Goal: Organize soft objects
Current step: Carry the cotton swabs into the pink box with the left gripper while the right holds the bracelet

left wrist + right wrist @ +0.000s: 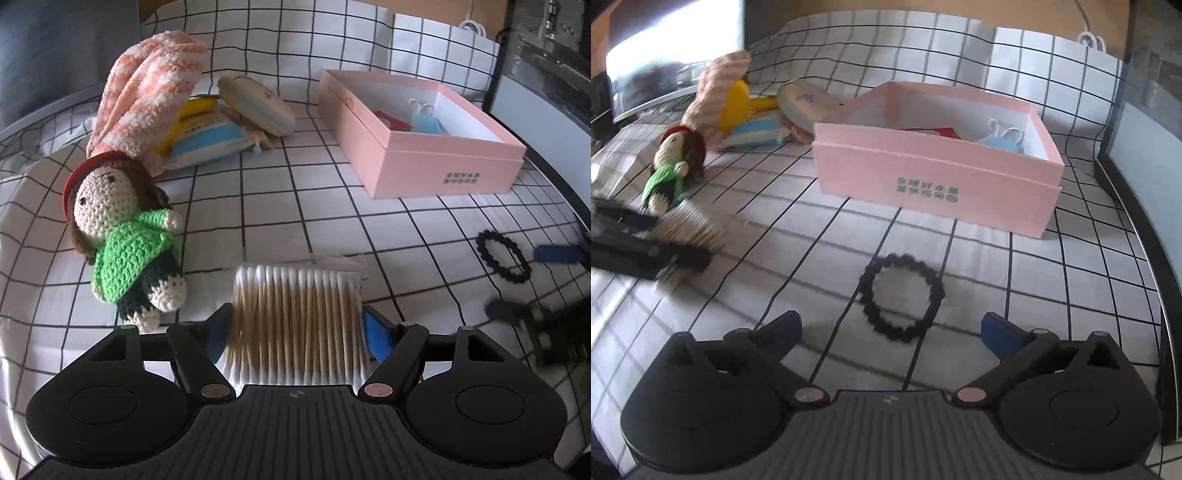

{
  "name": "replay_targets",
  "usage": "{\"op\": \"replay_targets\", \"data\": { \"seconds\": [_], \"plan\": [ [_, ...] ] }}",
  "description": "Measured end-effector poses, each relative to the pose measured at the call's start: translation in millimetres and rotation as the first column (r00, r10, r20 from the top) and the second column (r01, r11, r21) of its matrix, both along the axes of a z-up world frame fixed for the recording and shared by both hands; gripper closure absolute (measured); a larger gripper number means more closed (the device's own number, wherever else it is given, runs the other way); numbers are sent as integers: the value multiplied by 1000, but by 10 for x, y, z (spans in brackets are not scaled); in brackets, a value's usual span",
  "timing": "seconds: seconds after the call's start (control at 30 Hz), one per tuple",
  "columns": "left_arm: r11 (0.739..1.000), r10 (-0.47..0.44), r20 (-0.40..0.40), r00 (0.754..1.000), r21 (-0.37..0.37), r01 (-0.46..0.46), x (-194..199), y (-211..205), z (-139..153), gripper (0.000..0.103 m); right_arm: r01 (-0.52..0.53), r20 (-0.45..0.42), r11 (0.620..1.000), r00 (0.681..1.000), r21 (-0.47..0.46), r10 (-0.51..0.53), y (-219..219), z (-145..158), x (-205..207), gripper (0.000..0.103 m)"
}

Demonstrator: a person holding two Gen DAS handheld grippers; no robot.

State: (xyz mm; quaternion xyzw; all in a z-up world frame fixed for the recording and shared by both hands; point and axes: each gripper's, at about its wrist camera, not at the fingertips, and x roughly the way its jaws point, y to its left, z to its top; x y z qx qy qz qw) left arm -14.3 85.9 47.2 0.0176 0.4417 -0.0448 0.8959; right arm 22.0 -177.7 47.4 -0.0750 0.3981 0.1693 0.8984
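Note:
My left gripper [297, 326] is shut on a clear pack of cotton swabs [297, 317], held just above the checked cloth; it also shows in the right wrist view [689, 229]. A crocheted doll [125, 236] in a green top lies just left of it. My right gripper [890, 332] is open and empty, with a black hair tie [903, 297] on the cloth just ahead between its fingers. An open pink box [417, 133] [934, 162] stands beyond, holding a small blue plush and a red item.
A pile at the back left holds an orange-striped fuzzy sock [147, 92], a yellow item, a blue-white pack and a pale blue pouch [255, 103]. The checked tablecloth [295, 214] covers the table. A dark table edge [1145, 229] runs along the right.

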Motion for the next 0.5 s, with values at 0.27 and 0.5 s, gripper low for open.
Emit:
{"op": "replay_targets", "data": {
  "seconds": [0.27, 0.5],
  "plan": [
    [997, -76, -7, 997, -25, 76, -187, 16, 73, 26, 46, -20, 999, 999, 19, -45, 85, 139, 156, 78],
    [970, -233, 13, 972, -73, 233, -341, -90, 341, 27, 63, 38, 998, 997, -15, -62, -7, 485, -263, 85]
  ]
}}
